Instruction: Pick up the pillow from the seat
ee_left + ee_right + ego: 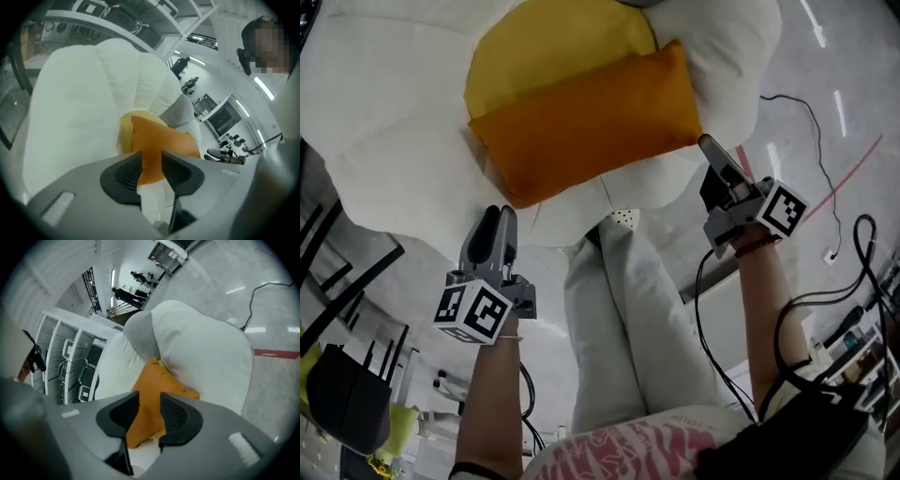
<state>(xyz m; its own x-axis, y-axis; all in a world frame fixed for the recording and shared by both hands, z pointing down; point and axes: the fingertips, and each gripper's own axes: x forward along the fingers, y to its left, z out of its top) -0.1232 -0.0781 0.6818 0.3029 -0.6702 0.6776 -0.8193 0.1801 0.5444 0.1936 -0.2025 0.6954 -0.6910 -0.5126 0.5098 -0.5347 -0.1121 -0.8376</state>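
- Head view: my left gripper (495, 216) points up at the white seat (384, 131), and its tips stop short of the orange pillow (586, 122), which lies ahead of them and a little to their right. My right gripper (707, 145) sits just beside the pillow's right-hand corner, at the edge of the seat. A yellow cushion (544, 47) lies behind the pillow, partly under it. My own legs (619, 309) stand between the two grippers.
- Left gripper view: the left gripper (151, 161) has its jaws a narrow gap apart with nothing pressed between the pads. The pillow (161, 140) shows through that gap, straight ahead on the seat (79, 103). The yellow cushion (124, 133) peeks out to the left of it, and a grey cushion (180, 112) lies beyond.
- Right gripper view: the right gripper (150, 404) is also narrowly parted and holds nothing. The pillow (152, 390) fills the gap from beyond the tips, one corner reaching right across the seat (206, 352). A cable (262, 289) trails on the floor far ahead to the right.
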